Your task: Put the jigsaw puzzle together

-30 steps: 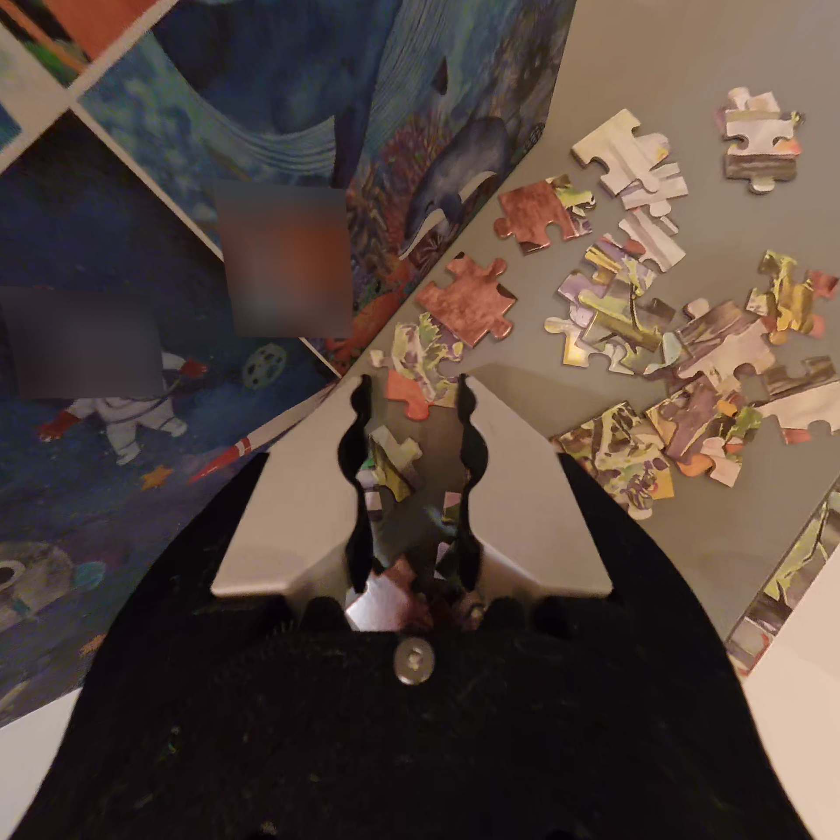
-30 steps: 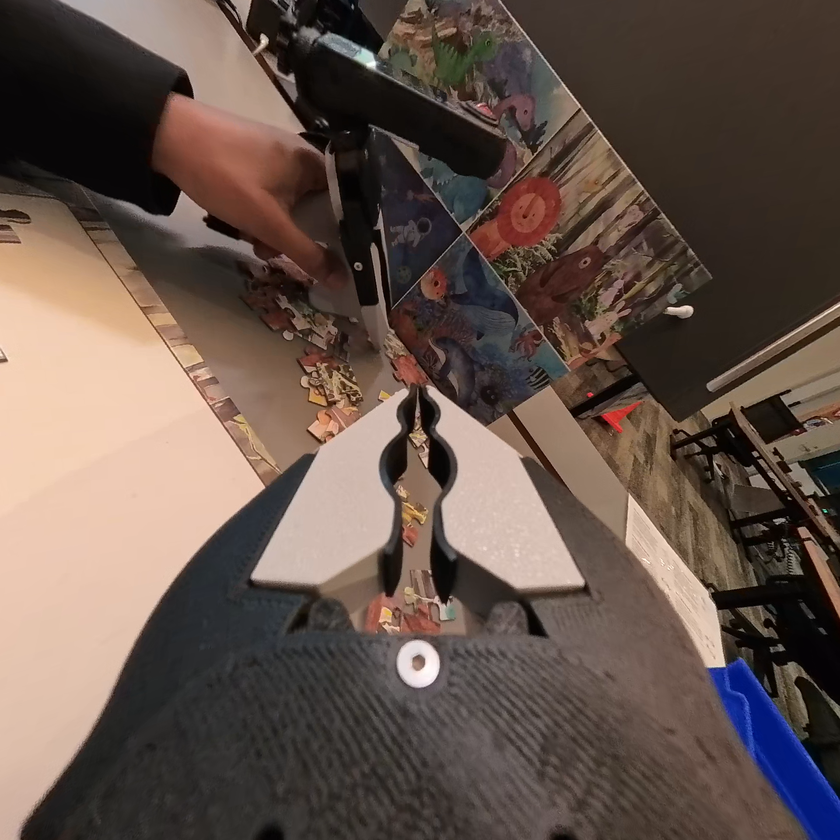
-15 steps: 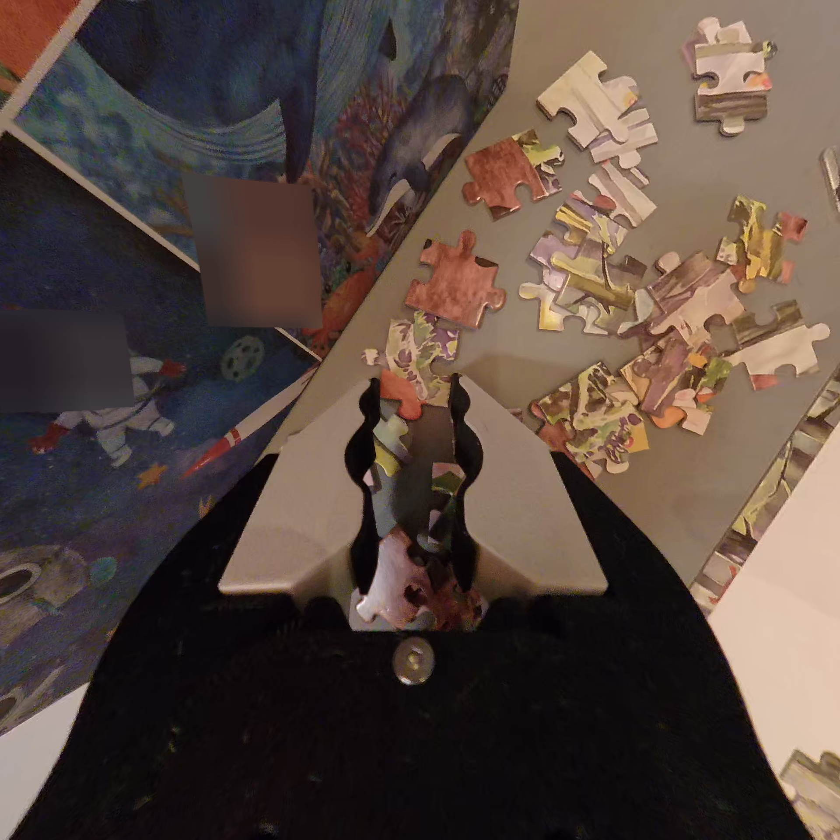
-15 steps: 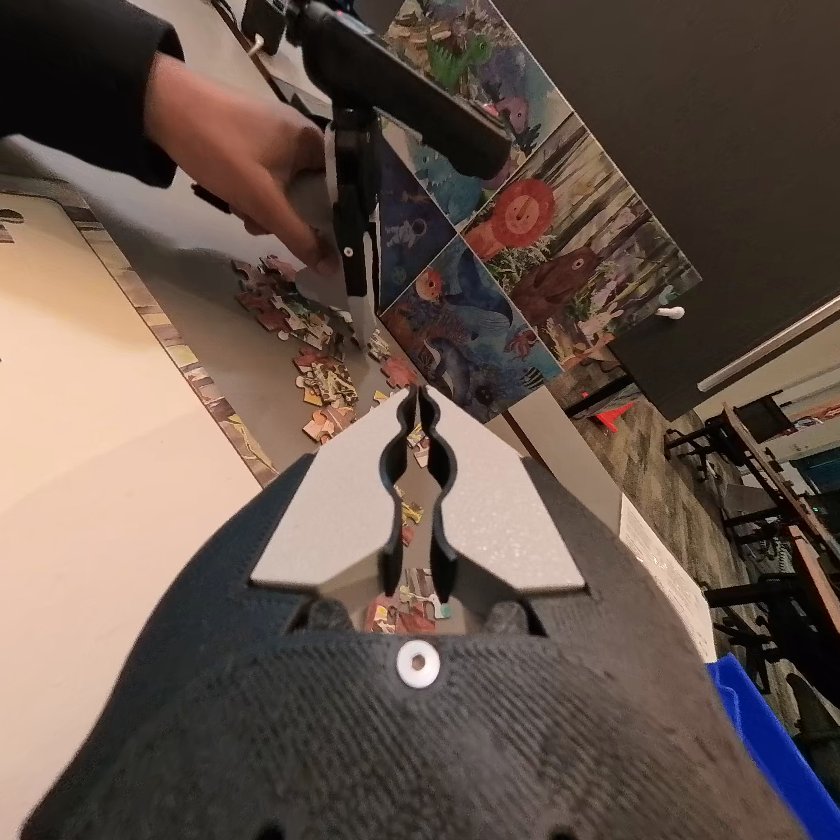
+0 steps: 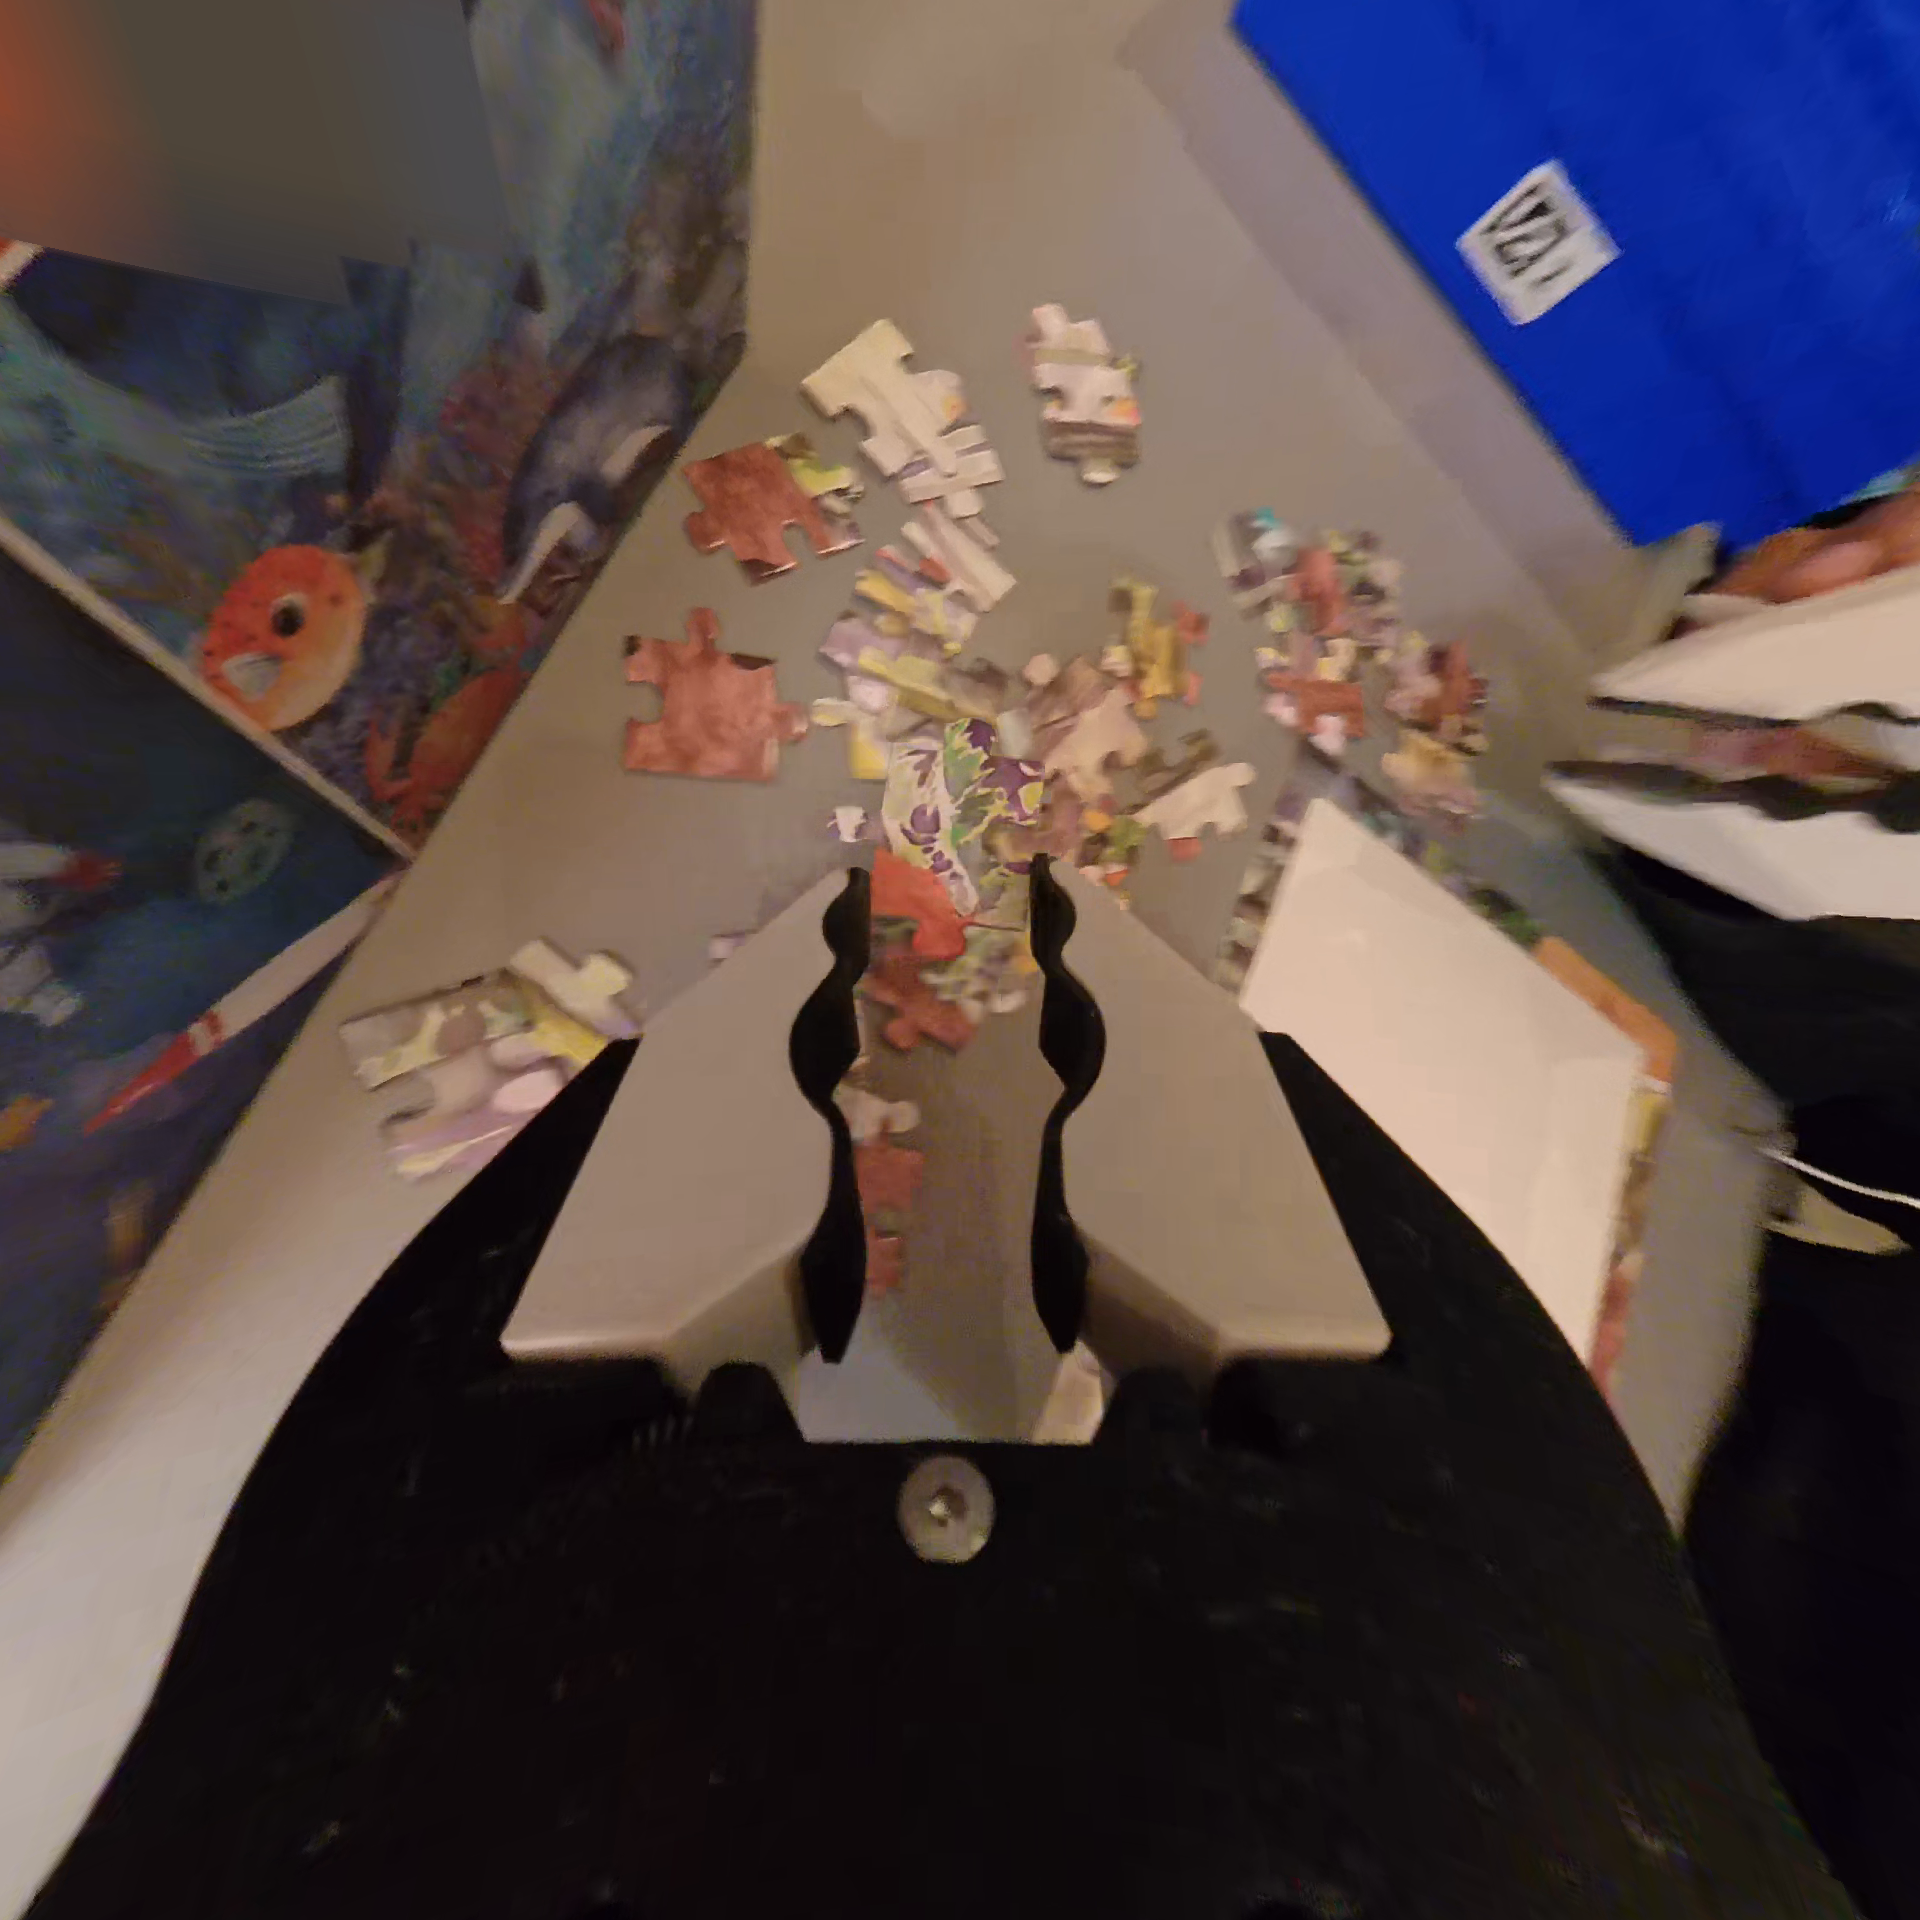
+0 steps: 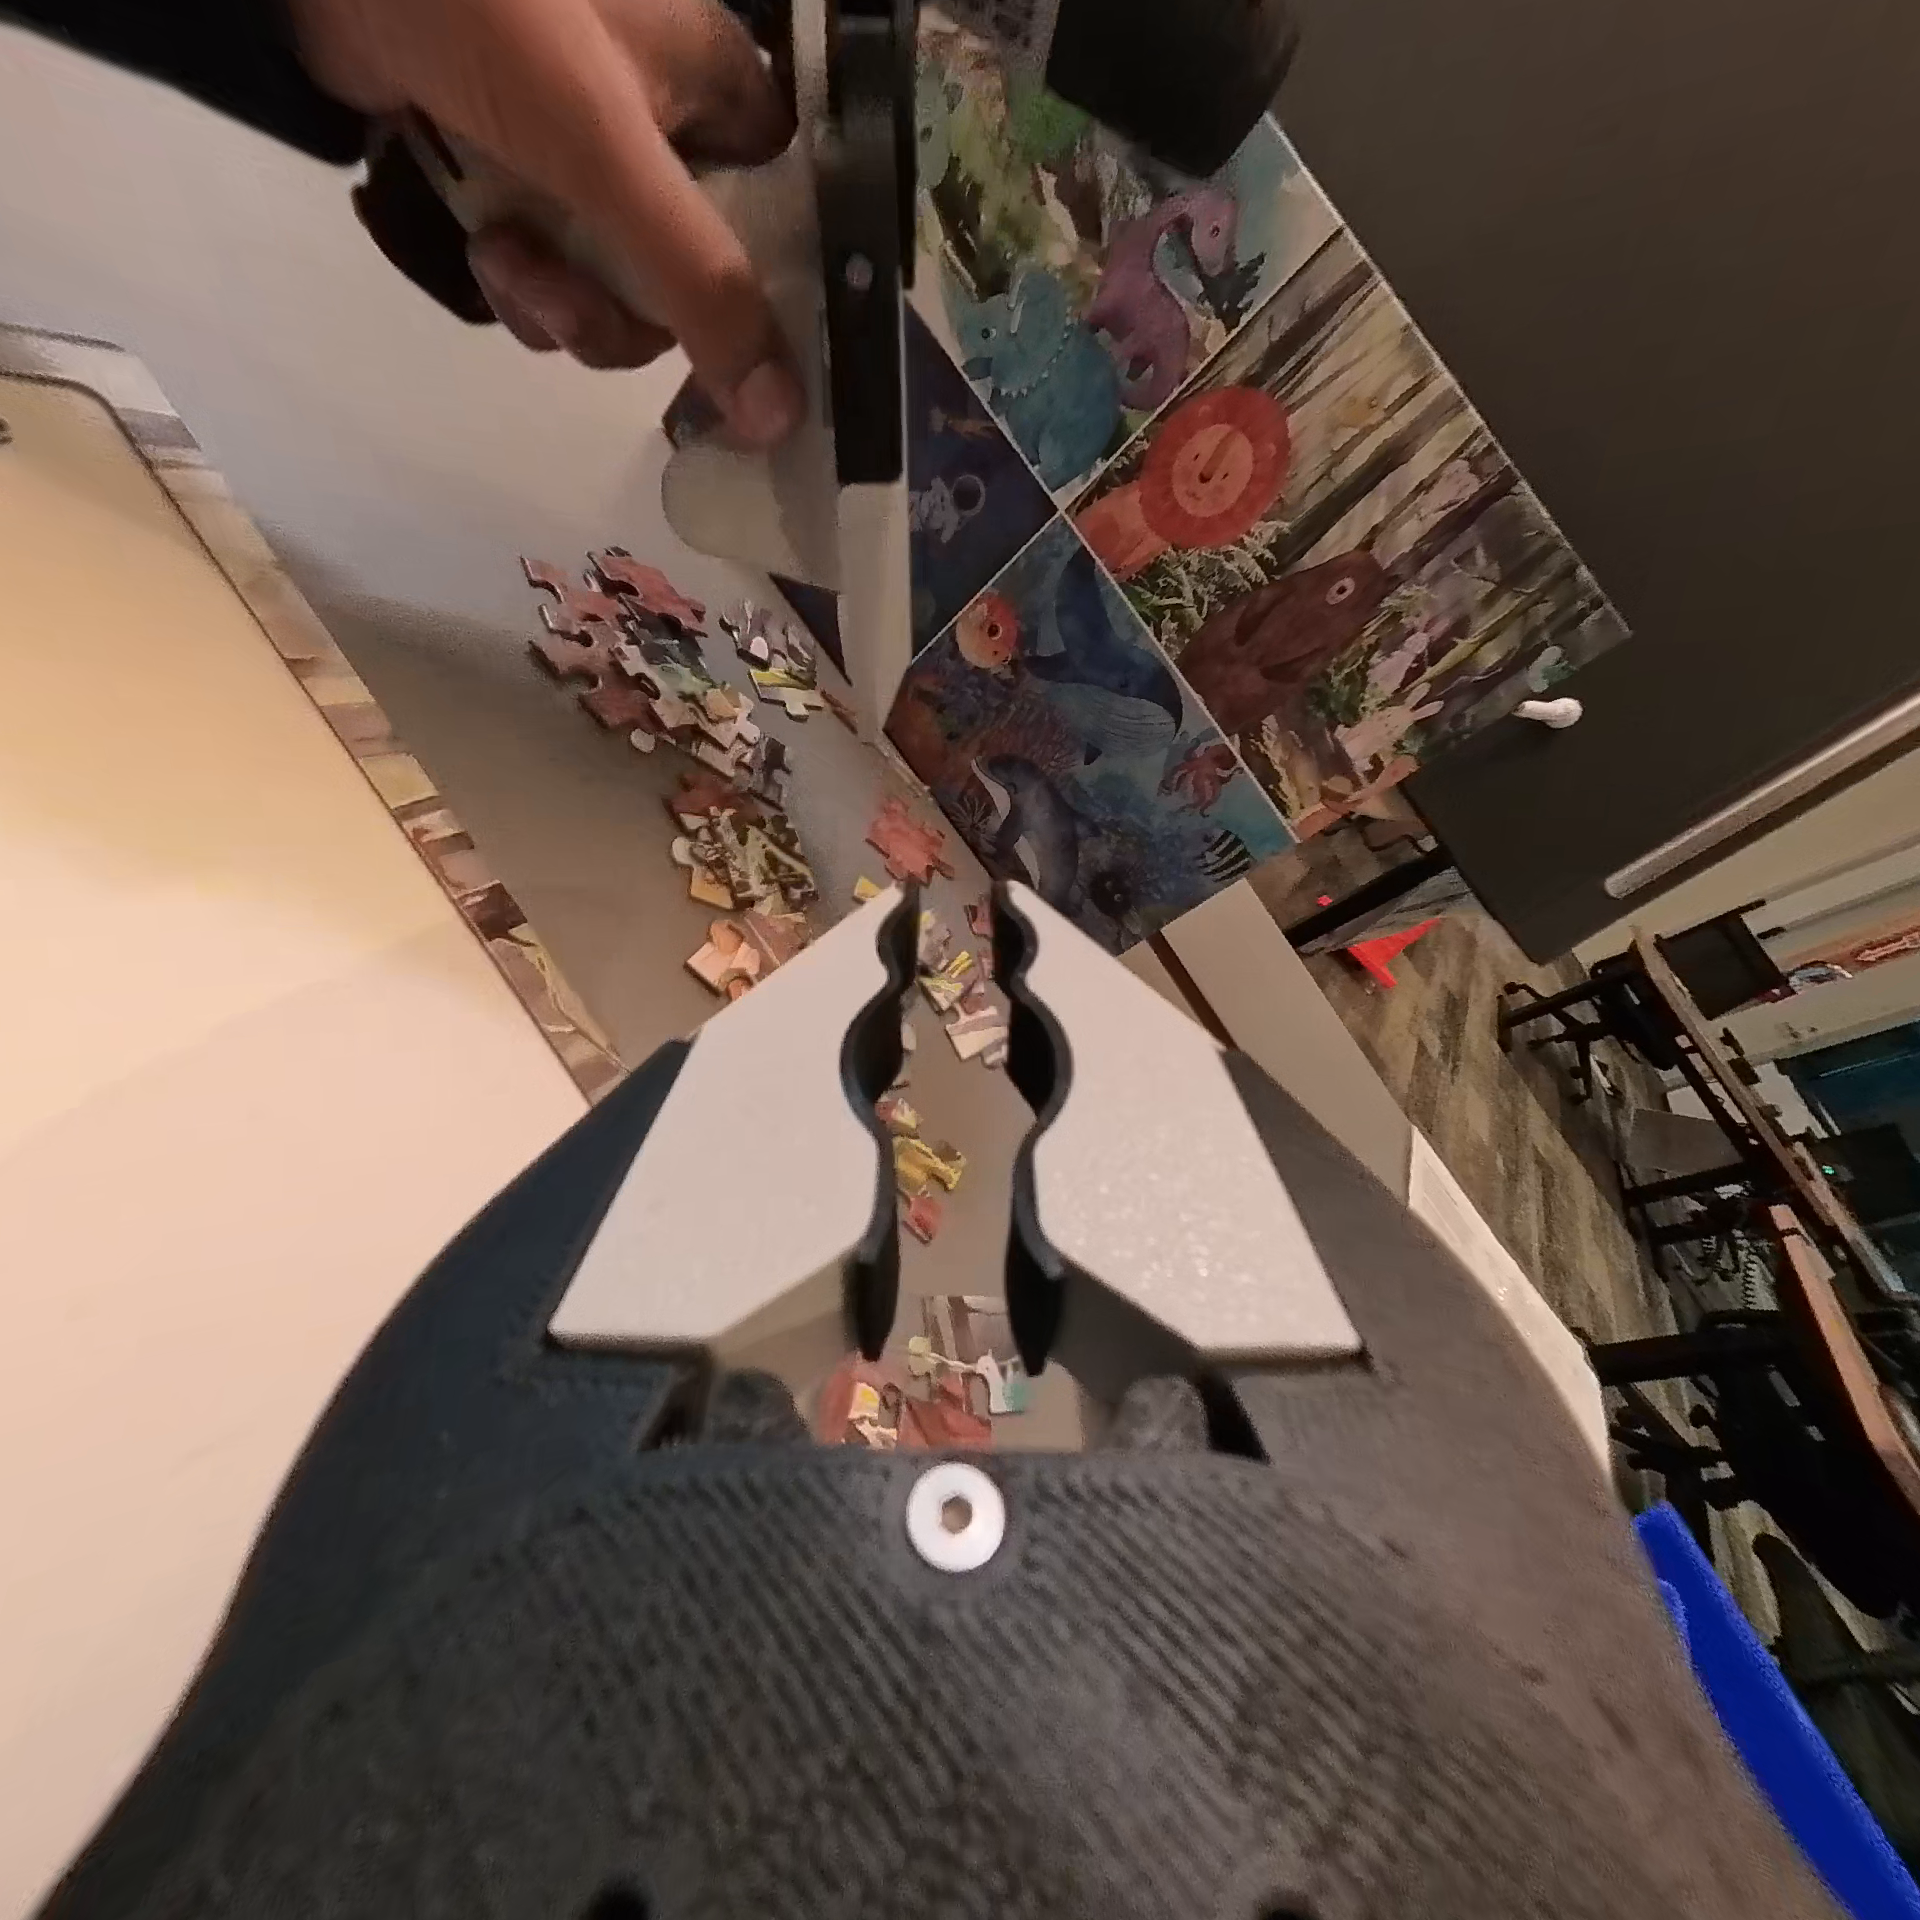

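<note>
Puzzle piece (image 5: 961, 831) clamped upright between left gripper (image 5: 945, 883) fingers, above table.

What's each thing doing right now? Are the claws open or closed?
Left claw, closed on the leafy piece.
Right claw, slightly open, empty.
Loose pieces, scattered flat on the table.
Puzzle board, lying flat, only an edge strip filled.
Picture box, propped up beside the pieces.

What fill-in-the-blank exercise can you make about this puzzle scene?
1. The left gripper holds ____ puzzle piece between its fingers.
2. The right gripper holds ____.
3. The colour of the bin is ____.
4. The colour of the painted fish is ____.
Missing words: one; nothing; blue; orange.
</note>
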The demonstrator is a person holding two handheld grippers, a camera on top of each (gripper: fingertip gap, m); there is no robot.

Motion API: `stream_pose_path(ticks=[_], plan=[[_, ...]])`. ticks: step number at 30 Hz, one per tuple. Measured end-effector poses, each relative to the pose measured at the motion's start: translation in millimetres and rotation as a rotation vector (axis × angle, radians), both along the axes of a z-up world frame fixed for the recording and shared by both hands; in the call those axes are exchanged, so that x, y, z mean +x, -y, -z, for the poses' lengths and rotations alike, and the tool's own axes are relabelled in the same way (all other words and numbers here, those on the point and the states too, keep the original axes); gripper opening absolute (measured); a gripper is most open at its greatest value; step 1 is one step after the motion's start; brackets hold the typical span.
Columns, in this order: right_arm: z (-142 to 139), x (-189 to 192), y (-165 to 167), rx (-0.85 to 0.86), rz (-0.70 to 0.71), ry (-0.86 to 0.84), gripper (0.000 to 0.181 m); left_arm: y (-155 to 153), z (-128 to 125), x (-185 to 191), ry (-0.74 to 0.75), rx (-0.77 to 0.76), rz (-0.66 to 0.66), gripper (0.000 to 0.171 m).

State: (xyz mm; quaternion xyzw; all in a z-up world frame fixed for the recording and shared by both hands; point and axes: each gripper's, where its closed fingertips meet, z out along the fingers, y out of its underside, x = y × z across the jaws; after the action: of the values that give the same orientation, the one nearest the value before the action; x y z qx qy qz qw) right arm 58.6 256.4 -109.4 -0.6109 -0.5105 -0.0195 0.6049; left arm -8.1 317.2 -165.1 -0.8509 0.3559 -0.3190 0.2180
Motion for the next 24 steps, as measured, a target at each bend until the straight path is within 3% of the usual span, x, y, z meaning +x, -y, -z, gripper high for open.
stream_pose_path(ticks=[5,9,12,15,17,19,24], plan=[[10,-2,-3,-0.022,0.002,0.026,0.028,34,-26,29,0.138,-0.061,0.121,0.03],[8,-5,0,-0.004,-0.033,0.014,0.031,61,-38,47,0.181,-0.091,0.216,0.03],[7,-8,4,0.017,-0.062,0.024,0.026,75,-43,54,0.194,-0.095,0.264,0.031],[9,-11,8,0.029,-0.088,0.055,0.008,85,-46,57,0.218,-0.122,0.286,0.031],[13,-13,9,0.025,-0.098,0.076,0.0,86,-45,55,0.224,-0.123,0.261,0.031],[13,-15,11,0.032,-0.104,0.085,0.0,81,-45,48,0.231,-0.107,0.185,0.044],[10,-32,26,0.055,-0.163,0.089,0.0,73,-50,0,0.261,0.017,-0.026,0.054]])
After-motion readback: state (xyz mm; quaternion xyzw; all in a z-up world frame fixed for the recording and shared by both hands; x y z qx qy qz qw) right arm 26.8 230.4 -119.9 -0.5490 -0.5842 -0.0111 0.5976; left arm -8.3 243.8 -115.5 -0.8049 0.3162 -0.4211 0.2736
